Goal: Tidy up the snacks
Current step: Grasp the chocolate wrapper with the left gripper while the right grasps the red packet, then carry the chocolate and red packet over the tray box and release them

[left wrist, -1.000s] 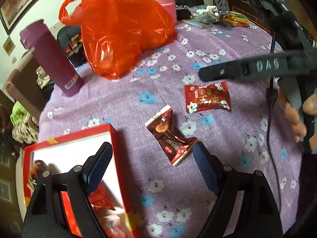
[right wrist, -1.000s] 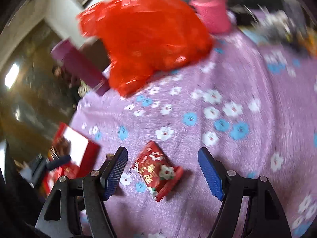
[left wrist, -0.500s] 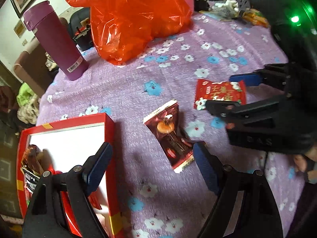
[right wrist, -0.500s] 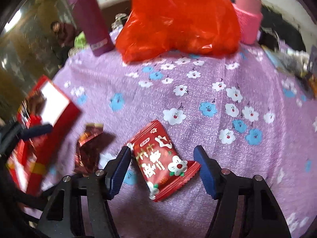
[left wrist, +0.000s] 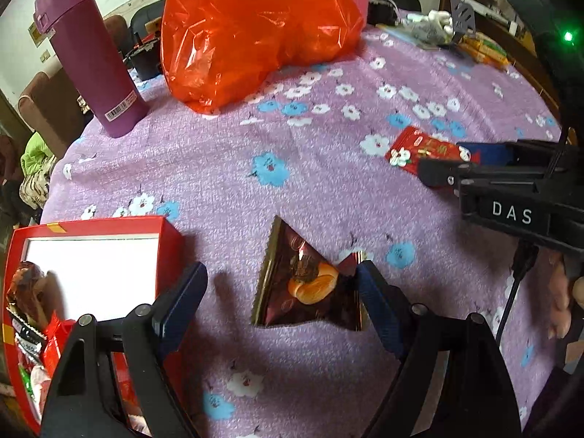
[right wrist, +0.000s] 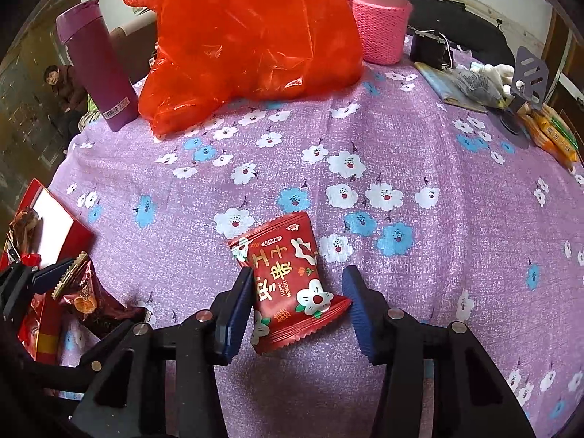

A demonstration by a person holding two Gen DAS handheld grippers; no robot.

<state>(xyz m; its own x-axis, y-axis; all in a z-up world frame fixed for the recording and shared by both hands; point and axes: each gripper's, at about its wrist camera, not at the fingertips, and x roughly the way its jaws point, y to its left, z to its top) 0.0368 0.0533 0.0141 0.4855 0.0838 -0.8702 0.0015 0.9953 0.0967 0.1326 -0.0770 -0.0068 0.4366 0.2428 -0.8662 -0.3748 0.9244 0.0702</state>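
Observation:
A dark brown snack packet [left wrist: 306, 284] lies on the purple floral cloth between the fingers of my open left gripper [left wrist: 281, 288]; its right finger touches the packet's edge. The packet also shows in the right wrist view [right wrist: 91, 303]. A red snack packet [right wrist: 292, 284] lies between the fingers of my right gripper [right wrist: 297, 306], which is open around it with small gaps; it also shows in the left wrist view [left wrist: 419, 153]. A red box [left wrist: 91, 266] with a white inside holds several snacks at the lower left.
A big red plastic bag [right wrist: 248, 36] lies at the back. A purple flask [left wrist: 91, 62] stands at the back left, a pink bottle [right wrist: 381, 18] behind the bag. Loose packets and clutter [right wrist: 492, 91] lie at the back right edge.
Both grippers have moved down and forward over their packets. The right gripper's fingers have closed in around the red packet. The brown packet now lies turned between the left fingers.

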